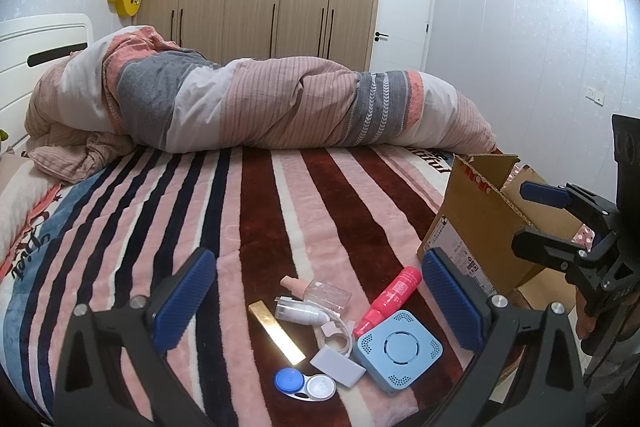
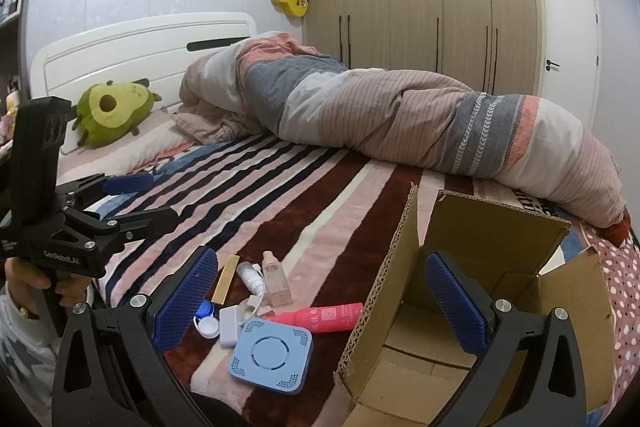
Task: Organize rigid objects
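Both your left tool (image 1: pixel 316 301) and right tool (image 2: pixel 322 297) hang spread and empty, and the small items, blue square box (image 1: pixel 399 350) included, lie bunched touching on the soft bed (image 1: pixel 280 211) beside the cardboard box (image 2: pixel 472 311), so a careless pinch may drag neighbours or tip its flap.

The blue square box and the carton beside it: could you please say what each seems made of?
Blue box: likely matte moulded plastic, with smooth rounded corners and small vent holes. Carton: brown corrugated cardboard, its fluted edge showing along the torn flap.
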`<action>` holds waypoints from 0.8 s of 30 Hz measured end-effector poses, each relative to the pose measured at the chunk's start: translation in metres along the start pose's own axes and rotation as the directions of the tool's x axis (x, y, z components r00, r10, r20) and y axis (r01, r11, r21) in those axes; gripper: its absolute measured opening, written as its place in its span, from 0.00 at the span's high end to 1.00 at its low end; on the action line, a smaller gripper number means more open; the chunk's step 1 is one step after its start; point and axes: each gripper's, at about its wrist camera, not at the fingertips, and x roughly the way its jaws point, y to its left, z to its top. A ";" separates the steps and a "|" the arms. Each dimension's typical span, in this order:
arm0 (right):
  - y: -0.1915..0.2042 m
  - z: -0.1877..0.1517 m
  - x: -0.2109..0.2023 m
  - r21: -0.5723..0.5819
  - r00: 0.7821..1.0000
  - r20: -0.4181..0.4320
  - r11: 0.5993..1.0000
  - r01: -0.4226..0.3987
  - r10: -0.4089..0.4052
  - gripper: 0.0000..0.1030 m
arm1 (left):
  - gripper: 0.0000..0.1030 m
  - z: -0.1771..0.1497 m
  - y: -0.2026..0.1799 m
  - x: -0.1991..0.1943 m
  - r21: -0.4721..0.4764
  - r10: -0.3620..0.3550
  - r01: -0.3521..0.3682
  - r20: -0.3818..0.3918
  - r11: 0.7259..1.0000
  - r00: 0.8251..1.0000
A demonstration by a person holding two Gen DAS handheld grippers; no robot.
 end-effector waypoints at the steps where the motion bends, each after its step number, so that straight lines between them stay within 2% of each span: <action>1: 0.000 0.000 0.000 -0.001 1.000 -0.001 1.000 0.000 0.000 0.00 | 0.00 -0.001 0.000 0.000 0.000 0.000 0.000 0.000 1.000 1.000; 10: 0.003 0.001 0.000 0.015 0.999 -0.021 1.000 0.027 -0.027 0.00 | 0.00 0.000 0.003 0.000 0.007 0.011 -0.011 0.000 1.000 1.000; 15: 0.013 0.007 0.000 -0.018 0.997 -0.036 0.997 0.072 -0.073 0.00 | 0.00 -0.002 0.016 0.001 -0.004 -0.042 0.042 0.008 0.999 0.999; 17: 0.022 0.011 0.000 -0.042 0.995 -0.039 0.995 0.086 -0.088 0.10 | 0.00 -0.005 0.023 0.001 -0.004 -0.059 0.059 0.015 0.998 0.998; 19: 0.035 0.014 0.003 -0.081 0.993 -0.051 0.992 0.098 -0.102 0.33 | 0.00 -0.007 0.034 0.001 -0.013 -0.078 0.078 0.018 0.997 0.997; 21: 0.050 0.014 0.011 -0.116 0.993 -0.078 0.990 0.080 -0.090 0.45 | 0.00 -0.010 0.043 0.000 -0.021 -0.088 0.089 0.020 0.996 0.996; 24: 0.071 0.009 0.032 -0.145 0.986 -0.166 0.989 0.010 -0.034 0.48 | 0.00 -0.016 0.058 0.002 -0.014 -0.080 0.080 0.013 0.997 0.997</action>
